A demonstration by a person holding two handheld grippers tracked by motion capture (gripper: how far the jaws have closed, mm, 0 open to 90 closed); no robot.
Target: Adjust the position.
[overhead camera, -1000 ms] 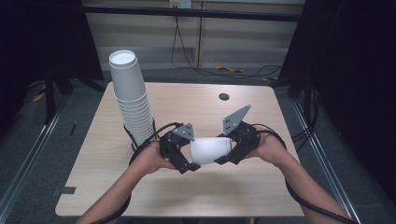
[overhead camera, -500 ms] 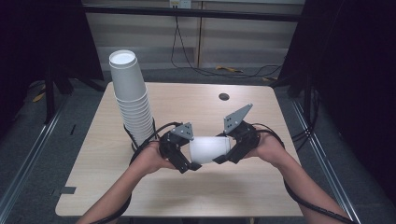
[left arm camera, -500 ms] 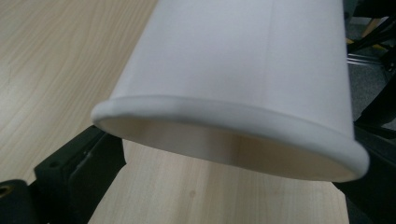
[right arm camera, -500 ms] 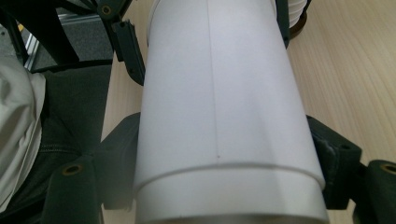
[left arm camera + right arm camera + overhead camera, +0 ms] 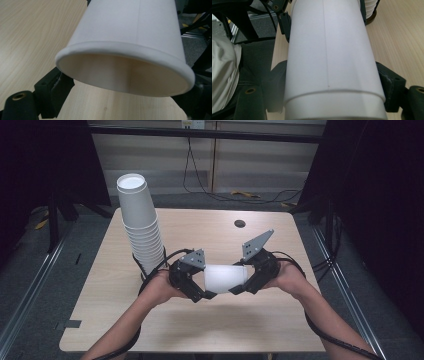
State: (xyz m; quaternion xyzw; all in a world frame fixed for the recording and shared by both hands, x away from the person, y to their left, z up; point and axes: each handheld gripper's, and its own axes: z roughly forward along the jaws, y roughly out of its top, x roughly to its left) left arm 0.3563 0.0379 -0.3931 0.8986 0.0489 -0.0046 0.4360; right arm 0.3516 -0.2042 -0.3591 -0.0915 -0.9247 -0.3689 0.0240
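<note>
A white paper cup (image 5: 225, 277) lies on its side in the air over the middle of the table, held between both grippers. Its open mouth (image 5: 125, 75) faces my left gripper (image 5: 206, 282), whose jaws have just been closing and now press on the rim from both sides (image 5: 127, 85). My right gripper (image 5: 242, 280) is shut on the other end; in the right gripper view its jaws (image 5: 330, 75) clamp the cup wall (image 5: 329, 50) just above a faint ring line.
A tall stack of white cups (image 5: 142, 225) stands upside down at the table's left, close behind the left hand. A small dark hole (image 5: 240, 223) marks the far side of the wooden table (image 5: 210, 330). Cables trail from both grippers.
Both hands stay where they were. The left gripper's jaws have drawn in against the cup's rim.
</note>
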